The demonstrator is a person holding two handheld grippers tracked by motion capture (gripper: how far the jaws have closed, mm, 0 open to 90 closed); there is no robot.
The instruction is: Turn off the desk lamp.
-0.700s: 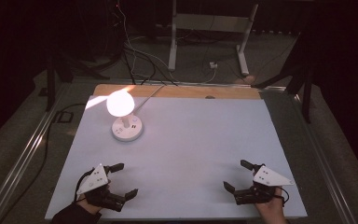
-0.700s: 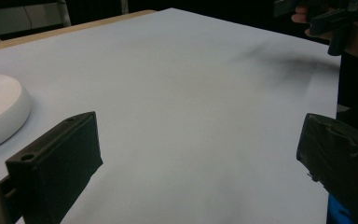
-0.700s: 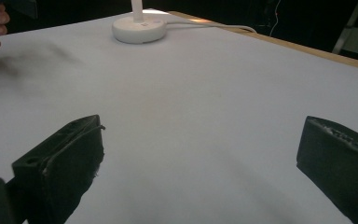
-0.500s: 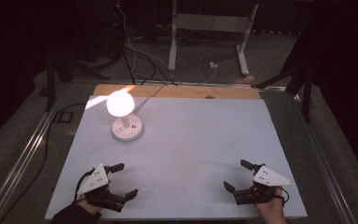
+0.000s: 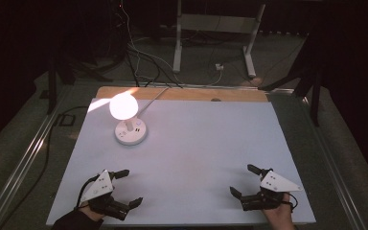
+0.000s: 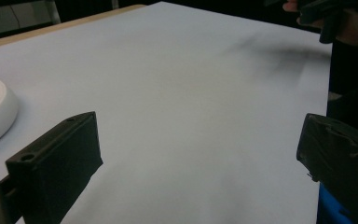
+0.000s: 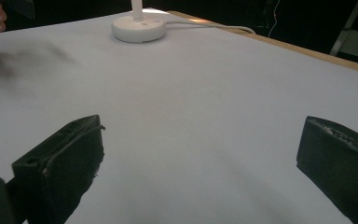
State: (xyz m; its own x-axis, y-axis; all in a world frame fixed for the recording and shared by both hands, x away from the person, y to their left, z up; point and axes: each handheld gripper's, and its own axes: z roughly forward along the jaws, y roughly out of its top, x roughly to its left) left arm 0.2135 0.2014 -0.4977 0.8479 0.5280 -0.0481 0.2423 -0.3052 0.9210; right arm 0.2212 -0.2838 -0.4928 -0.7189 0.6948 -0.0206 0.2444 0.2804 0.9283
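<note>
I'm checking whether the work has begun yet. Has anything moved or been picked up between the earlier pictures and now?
Nothing has visibly changed. The left gripper and the right gripper rest at the near edge of the white table as before, jaws open and empty. The lit lamp stands in the same spot at the far left.

Two hand-held grippers, black bodies. Left gripper [image 5: 122,189] and right gripper [image 5: 244,180] each carry a pale grey three-cornered plate on top. Jaws are black, blocky, matte, with a small round hole in the top face of one. Thin black cable loops off each. Dark sleeve [image 5: 72,221] on left arm.
</note>
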